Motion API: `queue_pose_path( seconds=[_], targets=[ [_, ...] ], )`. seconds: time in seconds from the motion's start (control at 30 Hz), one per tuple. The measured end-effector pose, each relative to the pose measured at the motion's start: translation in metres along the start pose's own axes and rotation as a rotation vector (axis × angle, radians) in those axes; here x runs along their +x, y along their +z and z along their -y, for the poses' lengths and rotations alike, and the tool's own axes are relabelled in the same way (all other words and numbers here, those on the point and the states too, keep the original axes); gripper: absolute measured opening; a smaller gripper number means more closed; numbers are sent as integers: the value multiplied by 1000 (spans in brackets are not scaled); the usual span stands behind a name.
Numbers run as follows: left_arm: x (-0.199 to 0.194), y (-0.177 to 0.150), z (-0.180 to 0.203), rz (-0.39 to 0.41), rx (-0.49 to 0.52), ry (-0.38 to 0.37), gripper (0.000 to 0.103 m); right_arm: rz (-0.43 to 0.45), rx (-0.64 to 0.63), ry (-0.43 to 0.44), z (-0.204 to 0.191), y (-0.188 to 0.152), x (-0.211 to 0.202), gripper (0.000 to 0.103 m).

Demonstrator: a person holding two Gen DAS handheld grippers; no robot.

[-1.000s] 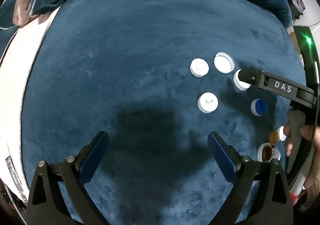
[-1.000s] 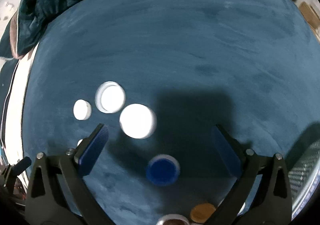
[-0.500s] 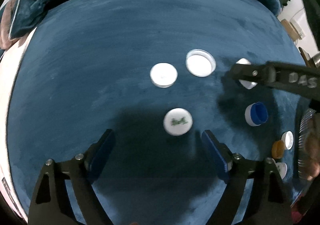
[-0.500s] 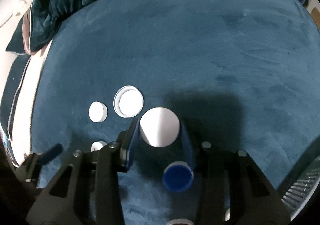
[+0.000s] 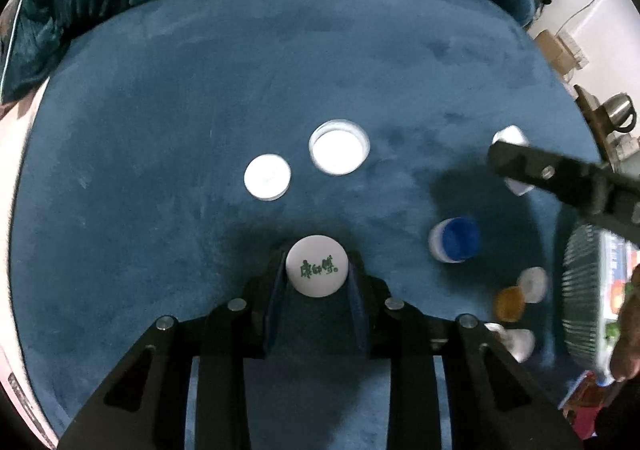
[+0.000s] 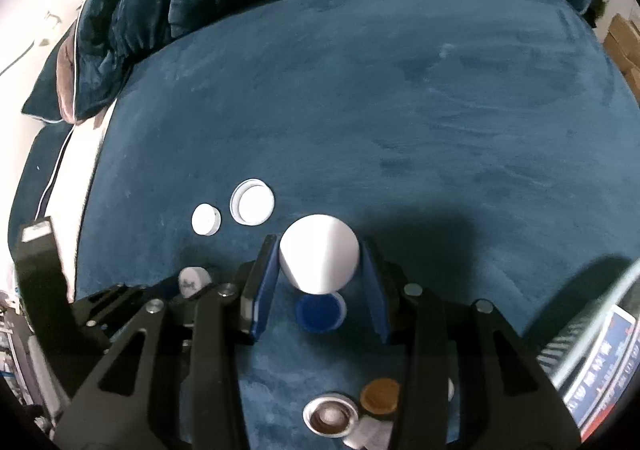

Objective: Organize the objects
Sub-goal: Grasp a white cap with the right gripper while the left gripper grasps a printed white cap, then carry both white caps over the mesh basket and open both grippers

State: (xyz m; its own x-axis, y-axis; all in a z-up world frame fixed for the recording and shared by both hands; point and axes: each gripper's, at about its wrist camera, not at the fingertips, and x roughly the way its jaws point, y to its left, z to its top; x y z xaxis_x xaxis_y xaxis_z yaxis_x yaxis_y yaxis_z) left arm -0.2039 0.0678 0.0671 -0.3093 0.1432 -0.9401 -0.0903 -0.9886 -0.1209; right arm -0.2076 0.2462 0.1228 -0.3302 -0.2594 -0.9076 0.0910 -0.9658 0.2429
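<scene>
Gripping: left gripper [image 5: 318,278], jaws just closed, clenched on printed cap [image 5: 317,271]; right gripper [image 6: 320,270], jaws clenched on plain cap [image 6: 319,254], which looks raised above blue cap [image 6: 321,313].
Progress: early, by my judgement; two caps in hand, nothing visibly sorted.
Left: two white caps [image 5: 267,177] side by side, the blue cap, brown cap [image 6: 380,396] and a few more clustered near the edge.
Surface: a bed [image 6: 400,109] with dark blue velvety cover.
Room: rumpled quilt [image 6: 132,17] behind; boxes [image 5: 560,49] and kettle [image 5: 618,111] at right.
</scene>
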Motion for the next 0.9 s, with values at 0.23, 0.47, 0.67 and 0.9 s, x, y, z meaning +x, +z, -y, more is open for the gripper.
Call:
queue_pose_path(
  seconds=[0.23,0.47,0.67,0.9],
  targets=[
    [-45,-2,20,62,10,-14,30,40,19,-13,4,-12,-38,41],
    [-77,-10,60,120,44,-73,30,103,63,-37,19,-37,-86,41],
    [-93,-15,102,136,115,-131,30,142,155,-75,53,-70,-122,41],
    [-106,-22,155,148,208,-201,30,202,275,-150,108,-92,-162,41]
  ],
)
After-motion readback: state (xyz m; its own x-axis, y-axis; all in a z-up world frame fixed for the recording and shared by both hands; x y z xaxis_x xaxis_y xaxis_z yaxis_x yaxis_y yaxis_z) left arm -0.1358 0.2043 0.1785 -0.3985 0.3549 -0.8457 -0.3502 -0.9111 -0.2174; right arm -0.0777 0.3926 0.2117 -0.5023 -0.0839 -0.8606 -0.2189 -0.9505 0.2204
